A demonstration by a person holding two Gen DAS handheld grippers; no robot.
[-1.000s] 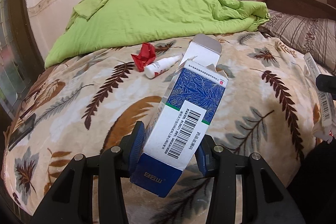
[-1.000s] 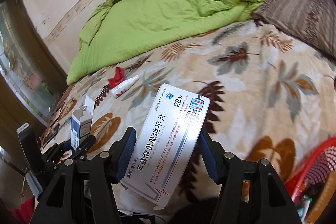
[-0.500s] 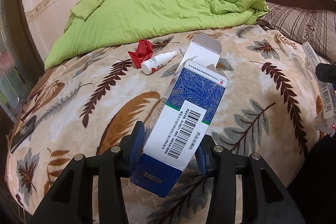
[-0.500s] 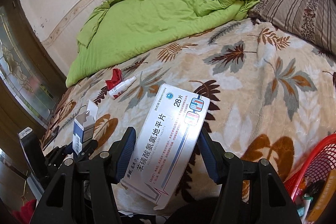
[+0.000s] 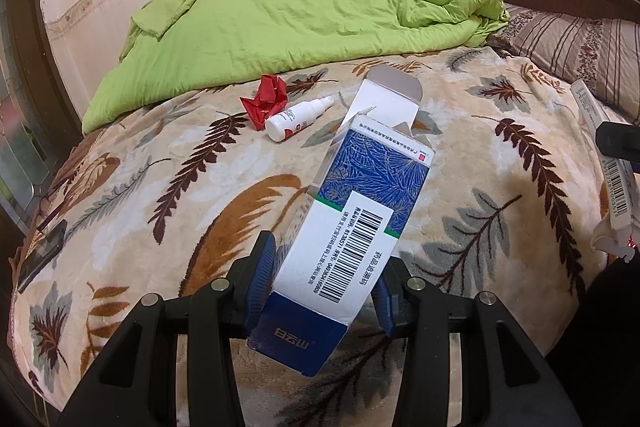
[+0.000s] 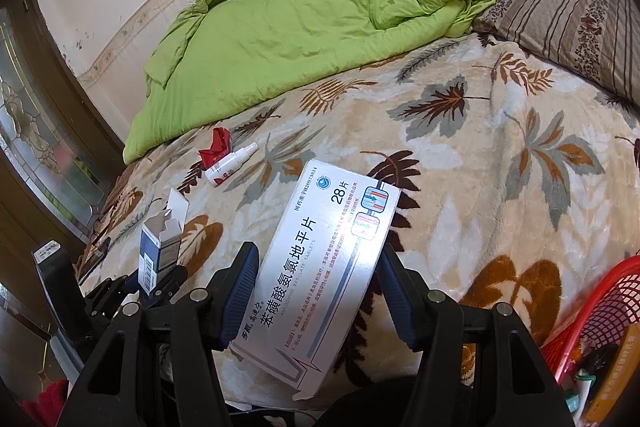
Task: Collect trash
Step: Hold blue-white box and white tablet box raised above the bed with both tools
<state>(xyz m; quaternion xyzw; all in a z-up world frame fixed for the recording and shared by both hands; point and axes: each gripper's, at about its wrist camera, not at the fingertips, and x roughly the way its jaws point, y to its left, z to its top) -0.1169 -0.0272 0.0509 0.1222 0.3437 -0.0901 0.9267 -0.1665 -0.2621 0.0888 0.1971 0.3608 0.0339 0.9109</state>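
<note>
Risk sits mostly in the grips. The left claw point(image 5: 326, 291) pinches the blue box point(image 5: 352, 223) only near its bottom end, and the box tilts up toward 1 o'clock with its top flap open. Thin, empty-looking card like this may buckle between the pads or pivot out if the hand swings fast. The right claw point(image 6: 318, 291) pinches the white box point(image 6: 320, 267) across its width, low on its length, and the far end leans toward 1 o'clock. Its torn lower corner hangs loose, so a snag on the basket rim looks possible.

The red basket point(image 6: 600, 303) shows at 4 o'clock in the right view, off the bed's edge and already holding some litter. I judge the drop to be the tricky part: both boxes are long, and one released at a slant could catch the rim and fall outside. Both hands heading there together might knock boxes into each other.

On the bed point(image 5: 500, 187), a red wrapper point(image 5: 266, 101) and a small white bottle point(image 5: 294, 117) lie touching each other at 11 o'clock, near the green quilt point(image 5: 300, 11). Neither is collected yet. The round bottle could roll on the soft blanket when nudged, and the crumpled wrapper may slip from a shallow pinch.
</note>
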